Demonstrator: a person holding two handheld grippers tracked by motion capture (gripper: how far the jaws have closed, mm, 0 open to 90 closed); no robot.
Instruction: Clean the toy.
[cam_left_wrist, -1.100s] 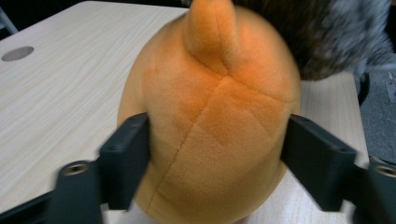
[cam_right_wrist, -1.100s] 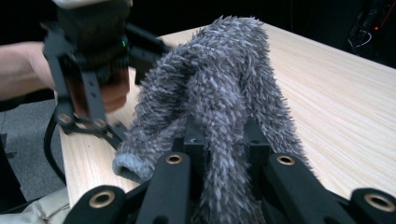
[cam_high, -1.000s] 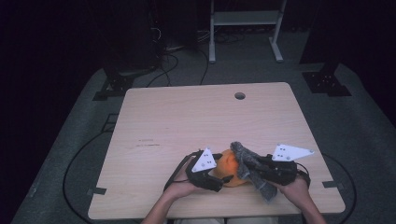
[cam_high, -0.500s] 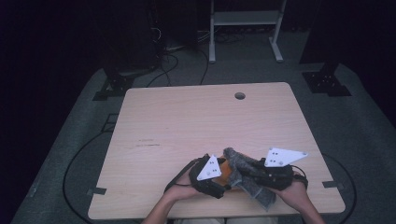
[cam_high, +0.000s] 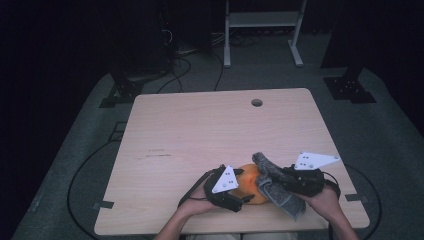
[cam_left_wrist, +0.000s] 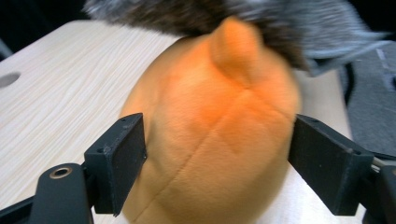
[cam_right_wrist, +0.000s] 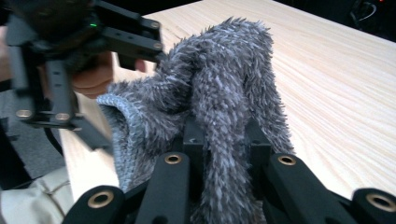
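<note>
An orange plush toy (cam_high: 248, 181) lies near the table's front edge. My left gripper (cam_high: 244, 193) comes at it from the left. In the left gripper view both black jaws press on the sides of the plush (cam_left_wrist: 210, 140); the jaws (cam_left_wrist: 217, 135) have just been closing slightly with the plush between them. My right gripper (cam_high: 272, 181) points left and is shut on a grey fuzzy cloth (cam_high: 279, 190). The cloth (cam_right_wrist: 219, 79) rises from between the pinched jaws (cam_right_wrist: 224, 137) and drapes over the plush's top.
The pale wooden table (cam_high: 210, 130) has a small round cable hole (cam_high: 257, 102) near its far edge. Cables and a white metal stand (cam_high: 260, 30) lie on the dark floor behind. Both grippers work close to the front edge (cam_high: 150, 227).
The right gripper with the grey cloth shifted left towards the front edge, then came back right. The left gripper stayed on the plush.
</note>
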